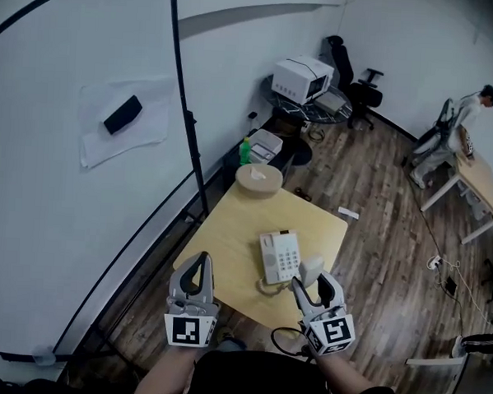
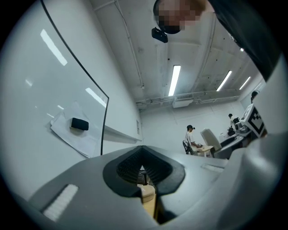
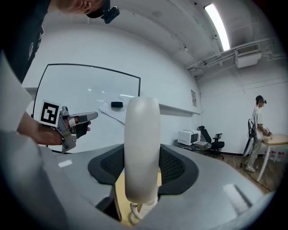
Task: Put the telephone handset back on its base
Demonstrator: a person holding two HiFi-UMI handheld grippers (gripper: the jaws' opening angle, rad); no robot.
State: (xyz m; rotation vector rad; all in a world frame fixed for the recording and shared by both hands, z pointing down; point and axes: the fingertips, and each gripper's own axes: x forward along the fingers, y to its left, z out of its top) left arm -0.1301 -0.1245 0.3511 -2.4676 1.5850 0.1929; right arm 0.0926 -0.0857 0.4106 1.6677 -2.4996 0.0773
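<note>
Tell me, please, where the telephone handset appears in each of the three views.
Head view: telephone handset at lower centre, held in the right tool, beside the phone base.
Left gripper view: probably the pale shape at mid-right; hard to confirm.
Right gripper view: dead centre, upright, gripped between that tool's jaws.
Shared landmark: the black eraser on the whiteboard, left of centre in every view.

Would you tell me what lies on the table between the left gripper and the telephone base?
Nothing: in the head view, only bare tabletop separates the left gripper from the telephone base.
</note>
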